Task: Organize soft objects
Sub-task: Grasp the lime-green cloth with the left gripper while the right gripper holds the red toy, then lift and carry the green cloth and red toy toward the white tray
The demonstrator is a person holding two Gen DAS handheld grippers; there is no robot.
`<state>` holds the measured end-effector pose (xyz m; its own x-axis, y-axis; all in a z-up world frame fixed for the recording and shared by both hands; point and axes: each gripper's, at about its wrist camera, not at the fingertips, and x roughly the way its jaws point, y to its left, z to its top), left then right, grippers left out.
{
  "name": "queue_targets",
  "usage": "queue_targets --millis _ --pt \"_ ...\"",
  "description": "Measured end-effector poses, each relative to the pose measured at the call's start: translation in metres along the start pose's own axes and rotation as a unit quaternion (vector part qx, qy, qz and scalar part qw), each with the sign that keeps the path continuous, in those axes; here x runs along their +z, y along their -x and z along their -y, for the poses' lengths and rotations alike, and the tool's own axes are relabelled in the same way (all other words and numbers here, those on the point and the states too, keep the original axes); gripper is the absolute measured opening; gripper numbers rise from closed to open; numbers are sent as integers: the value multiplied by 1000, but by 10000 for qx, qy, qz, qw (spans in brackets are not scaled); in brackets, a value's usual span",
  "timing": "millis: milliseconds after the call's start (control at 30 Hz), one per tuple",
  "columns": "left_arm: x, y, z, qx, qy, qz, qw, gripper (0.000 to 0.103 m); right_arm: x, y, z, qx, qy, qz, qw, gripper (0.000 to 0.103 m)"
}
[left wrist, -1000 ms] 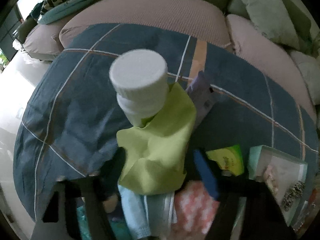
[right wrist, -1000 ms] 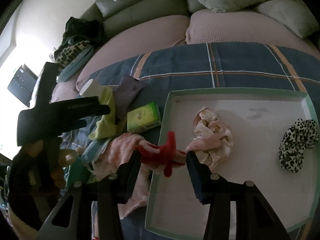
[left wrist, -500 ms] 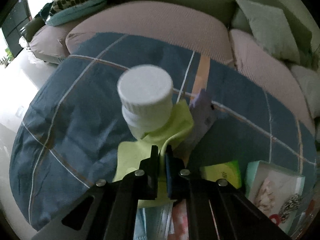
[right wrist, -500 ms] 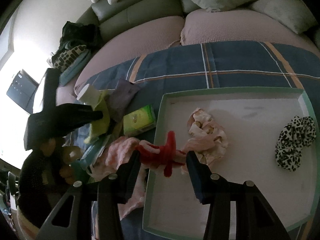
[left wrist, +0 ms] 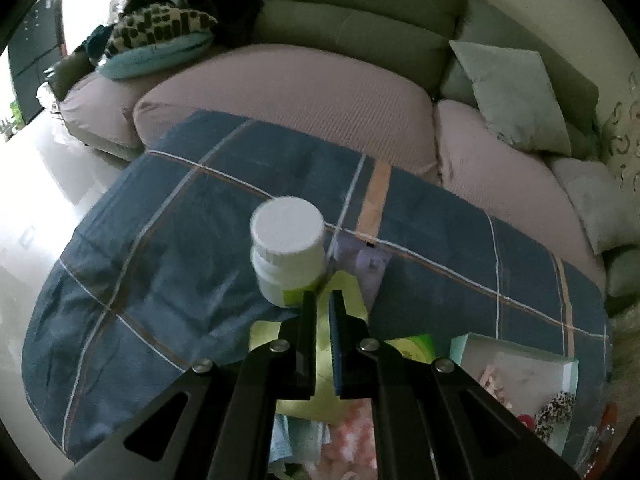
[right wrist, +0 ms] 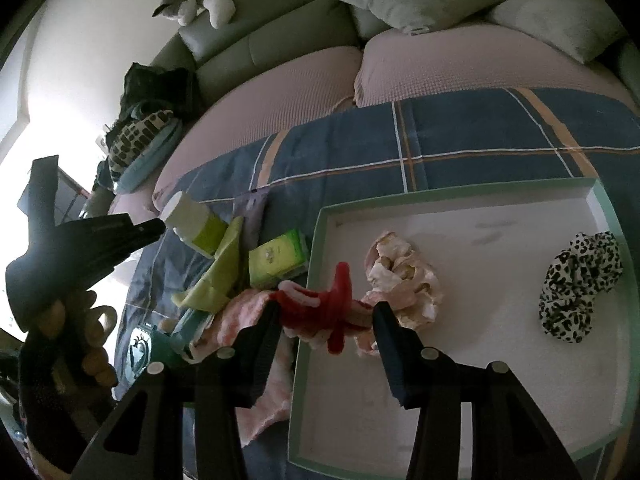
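Left gripper [left wrist: 323, 300] is pinched on the green cloth [left wrist: 316, 396] beside the bottle [left wrist: 289, 252], left of the tray [right wrist: 500, 400]; right gripper [right wrist: 325, 310], jaws apart around a red scrunchie [right wrist: 336, 312], sits at the tray's left edge.

white bottle [left wrist: 287, 252]: blurred; my left tool [left wrist: 323, 300] covers its base at 5 o'clock.
lime cloth [left wrist: 316, 396]: mostly behind my left tool's fingers.
tray [left wrist: 570, 372]: cut off at the left view's 4 o'clock edge.
pink cloth [right wrist: 248, 320]: partly behind my right tool [right wrist: 326, 312].
tool grip: contact with the red scrunchie [right wrist: 336, 312] unclear.
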<state>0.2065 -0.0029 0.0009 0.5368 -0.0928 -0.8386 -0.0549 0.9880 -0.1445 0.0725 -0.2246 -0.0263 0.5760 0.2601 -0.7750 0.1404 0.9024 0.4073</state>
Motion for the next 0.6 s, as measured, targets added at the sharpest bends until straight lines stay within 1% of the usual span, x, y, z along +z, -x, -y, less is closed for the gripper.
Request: queue_targets --millis 67,133,167,200,267,333,400,467,500,567,600 --pt "-1 -8 2 -175 7 -139 9997 6 0 1 0 9 -12 4 10000 50" --pt "-3 -17 9 -141 -141 -254 9995 8 0 1 1 12 -27 15 10000 50" --pt "-5 -22 12 -88 -199 -321 9992 14 0 1 2 12 -36 20 10000 50" --pt "-7 -29 16 -47 -280 -432 9987 31 0 2 3 13 -44 26 10000 50" --pt "-11 -39 19 -50 -354 -584 9977 50 0 2 4 10 -64 24 10000 50" --pt "-16 -47 21 -70 -406 -743 9964 50 0 1 4 9 -75 19 10000 50" --pt "-19 -52 24 -8 -507 -808 9954 50 0 2 4 7 -83 19 10000 50" --pt "-23 -59 27 209 -657 -853 9940 50 0 2 4 7 -87 19 10000 50" --pt "-26 -64 29 422 -773 -916 9919 50 0 2 4 7 -90 18 10000 50" --pt "-30 -71 30 588 -874 -990 9895 50 0 2 5 6 -97 14 10000 50" --pt "-32 -78 30 680 -896 -1102 9875 49 0 2 5 2 -108 13 9999 50"
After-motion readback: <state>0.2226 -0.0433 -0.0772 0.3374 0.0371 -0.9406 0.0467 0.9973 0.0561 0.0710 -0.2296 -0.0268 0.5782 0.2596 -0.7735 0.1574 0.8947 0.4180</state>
